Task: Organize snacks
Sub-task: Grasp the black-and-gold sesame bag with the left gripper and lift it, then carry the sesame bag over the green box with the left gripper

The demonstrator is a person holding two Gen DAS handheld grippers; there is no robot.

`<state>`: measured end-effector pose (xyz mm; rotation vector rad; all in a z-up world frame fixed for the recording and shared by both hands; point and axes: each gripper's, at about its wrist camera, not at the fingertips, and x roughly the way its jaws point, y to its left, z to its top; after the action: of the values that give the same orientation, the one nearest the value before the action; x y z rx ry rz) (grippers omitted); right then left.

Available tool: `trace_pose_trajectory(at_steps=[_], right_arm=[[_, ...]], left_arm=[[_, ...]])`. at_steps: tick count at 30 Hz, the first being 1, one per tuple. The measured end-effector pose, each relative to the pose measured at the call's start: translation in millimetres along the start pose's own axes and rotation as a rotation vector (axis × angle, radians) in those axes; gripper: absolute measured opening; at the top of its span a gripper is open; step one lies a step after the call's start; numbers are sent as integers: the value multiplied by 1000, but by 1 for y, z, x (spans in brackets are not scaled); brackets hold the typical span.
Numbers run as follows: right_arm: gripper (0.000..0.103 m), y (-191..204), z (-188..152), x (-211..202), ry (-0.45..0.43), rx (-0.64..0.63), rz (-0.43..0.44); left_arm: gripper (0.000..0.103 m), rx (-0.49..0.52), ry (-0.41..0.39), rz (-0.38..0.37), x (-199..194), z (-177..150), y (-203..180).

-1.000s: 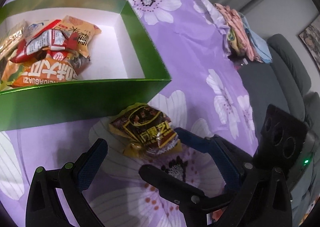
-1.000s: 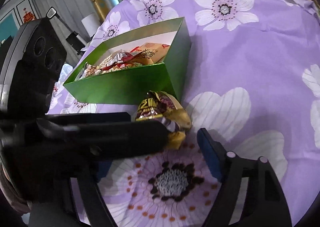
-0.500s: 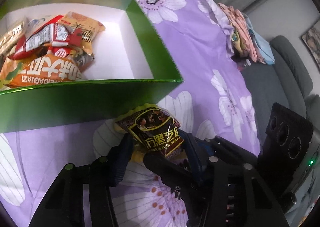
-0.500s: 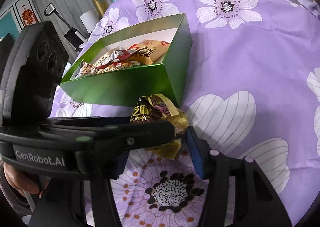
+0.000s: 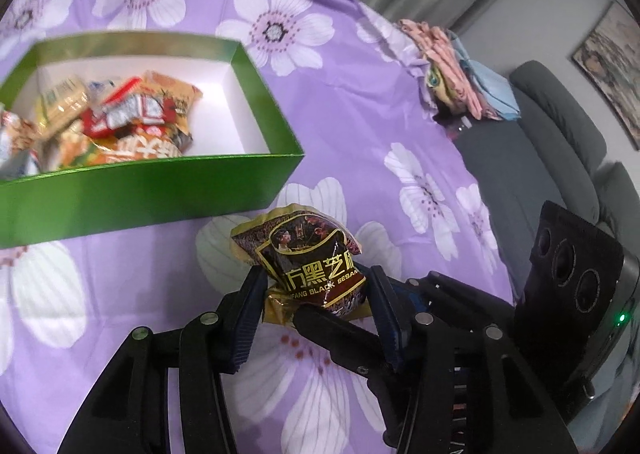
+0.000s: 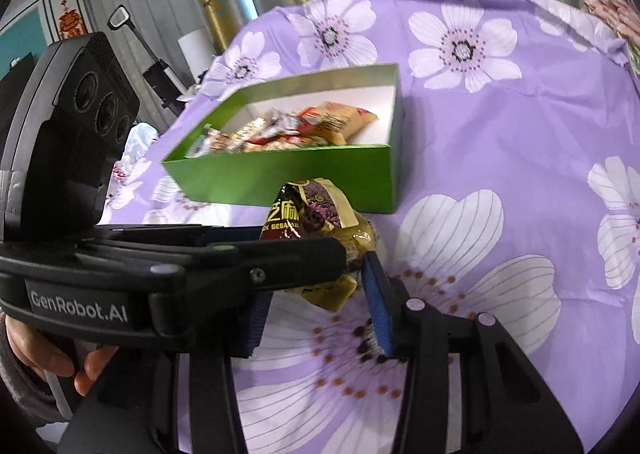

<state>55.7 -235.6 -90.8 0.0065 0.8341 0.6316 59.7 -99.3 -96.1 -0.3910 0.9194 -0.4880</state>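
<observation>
Sesame snack packet (image 5: 310, 270) squeezed between both grippers' fingers (image 5: 250, 310), off the cloth.

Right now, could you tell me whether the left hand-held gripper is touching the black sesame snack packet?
Touching. The left wrist view shows the left hand-held gripper with both blue pads pressed against the black sesame snack packet.

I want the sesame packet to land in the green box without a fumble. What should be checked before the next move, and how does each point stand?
1. Left gripper shut on the black sesame packet: ok, pads press its sides.
2. Right gripper grip: cannot tell; jaws closing, packet between them.
3. Packet off the purple cloth: cannot tell.
4. Green box open on top: ok.
5. Free room in the box: ok, its right part shows bare white floor.
6. Near wall of the box lies between packet and opening: not ok yet, must be passed over.
</observation>
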Motion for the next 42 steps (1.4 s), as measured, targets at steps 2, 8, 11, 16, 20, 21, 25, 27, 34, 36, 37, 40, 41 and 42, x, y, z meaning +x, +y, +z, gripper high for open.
trace_pose_trajectory(at_steps=[2, 8, 11, 16, 20, 21, 25, 27, 34, 36, 37, 40, 41, 42], right_arm=[[44, 8, 0, -7, -12, -6, 12], [44, 38, 3, -20, -36, -61, 34], [44, 52, 7, -24, -48, -86, 45], [44, 69, 19, -29, -77, -117, 58], [44, 80, 32, -32, -101, -145, 66], [44, 82, 36, -32, -108, -153, 67], [44, 91, 50, -34, -134, -172, 70], [44, 93, 57, -34, -145, -183, 71], [44, 96, 77, -28, -168, -200, 76], [44, 97, 81, -25, -171, -201, 78], [44, 96, 84, -23, -171, -199, 80], [44, 95, 90, -19, -173, -199, 80], [44, 95, 91, -17, -173, -200, 80], [44, 94, 92, -16, -172, -200, 79]], left_arm=[[52, 11, -15, 5, -11, -3, -3], [52, 9, -79, 26, -45, -12, -3], [52, 13, -109, 33, -60, -11, -1], [52, 23, -157, 44, -82, -4, 2], [52, 37, -193, 52, -98, 4, 6], [52, 39, -202, 55, -101, 8, 6], [52, 56, -227, 67, -112, 18, 8], [52, 61, -238, 73, -115, 24, 10], [52, 73, -257, 90, -118, 42, 15], [52, 75, -260, 93, -118, 47, 17], [52, 75, -260, 94, -117, 50, 18], [52, 75, -259, 96, -115, 57, 23], [52, 75, -257, 96, -113, 59, 24], [52, 73, -256, 97, -112, 61, 26]])
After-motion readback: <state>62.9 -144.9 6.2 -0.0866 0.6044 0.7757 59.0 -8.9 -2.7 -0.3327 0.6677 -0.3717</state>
